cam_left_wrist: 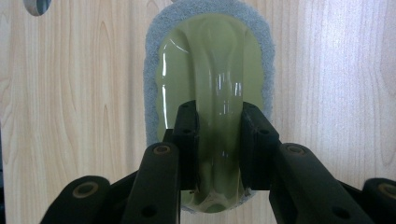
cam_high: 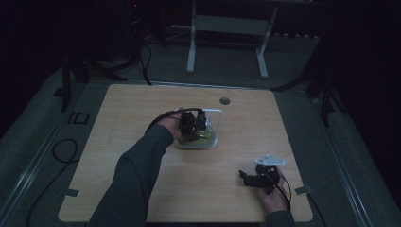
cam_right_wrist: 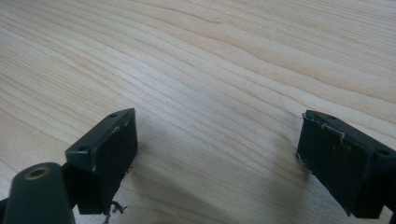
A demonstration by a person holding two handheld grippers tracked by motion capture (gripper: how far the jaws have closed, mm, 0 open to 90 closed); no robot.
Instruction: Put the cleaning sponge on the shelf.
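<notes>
scrubber: oval pad [cam_left_wrist: 208, 70], glossy olive-green plastic top with a raised ridge handle, grey felt-like rim, lying flat near the middle of the surface [cam_high: 142, 109]
surface: pale wood-grain laminate, round hole near its far edge
writing: none readable
left gripper [cam_left_wrist: 218, 140]: black fingers clamped on the ridge handle, one each side
right gripper [cam_right_wrist: 217, 154]: fingers spread wide over bare wood, nothing between them, well apart from the scrubber

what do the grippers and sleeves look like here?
Both grippers, left and right, are black with blocky flat-faced jaws on bolted links. The right carries a grey three-cornered plate and a black cable. Both sleeves are dark grey.
</notes>
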